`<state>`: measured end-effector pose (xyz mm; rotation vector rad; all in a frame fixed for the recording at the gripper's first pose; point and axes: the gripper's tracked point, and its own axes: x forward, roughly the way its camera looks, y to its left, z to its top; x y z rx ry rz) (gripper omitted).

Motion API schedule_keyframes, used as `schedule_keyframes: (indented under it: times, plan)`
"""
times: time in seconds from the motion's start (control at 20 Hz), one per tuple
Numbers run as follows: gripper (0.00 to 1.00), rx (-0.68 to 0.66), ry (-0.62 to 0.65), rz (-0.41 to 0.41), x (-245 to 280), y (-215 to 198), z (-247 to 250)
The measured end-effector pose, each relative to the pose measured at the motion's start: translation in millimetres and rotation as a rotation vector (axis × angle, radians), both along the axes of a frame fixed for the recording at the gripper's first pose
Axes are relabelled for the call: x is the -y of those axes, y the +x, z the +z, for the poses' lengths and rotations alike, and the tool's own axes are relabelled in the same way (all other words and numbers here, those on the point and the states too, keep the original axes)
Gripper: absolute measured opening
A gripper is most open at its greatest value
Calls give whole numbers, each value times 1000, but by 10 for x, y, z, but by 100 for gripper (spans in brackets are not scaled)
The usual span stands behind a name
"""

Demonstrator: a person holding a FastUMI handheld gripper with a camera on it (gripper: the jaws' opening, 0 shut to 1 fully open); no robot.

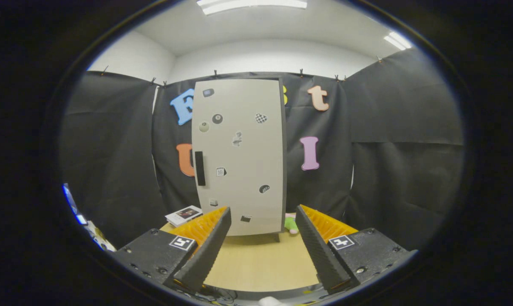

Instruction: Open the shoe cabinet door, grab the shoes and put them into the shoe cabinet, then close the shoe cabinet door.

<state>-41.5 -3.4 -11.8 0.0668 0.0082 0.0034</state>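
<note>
A tall white shoe cabinet (239, 157) stands upright on the far part of a wooden table (260, 259), its door shut and dotted with small stickers. A black vertical handle (200, 168) sits on the door's left side. My gripper (262, 216) is open, its two fingers spread wide with nothing between them, well short of the cabinet. The cabinet's lower edge shows beyond the gap between the fingers. No shoes are visible.
A small white box or booklet (183, 215) lies on the table left of the cabinet, behind the left finger. A green and pink soft object (291, 224) peeks out at the cabinet's right foot. Black cloth walls surround the table.
</note>
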Motion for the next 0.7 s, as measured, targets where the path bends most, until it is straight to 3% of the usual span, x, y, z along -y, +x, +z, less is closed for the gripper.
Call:
schedule_keyframes:
  times: [0.7]
  plan:
    - [100, 17, -24, -3, -150, 57, 33]
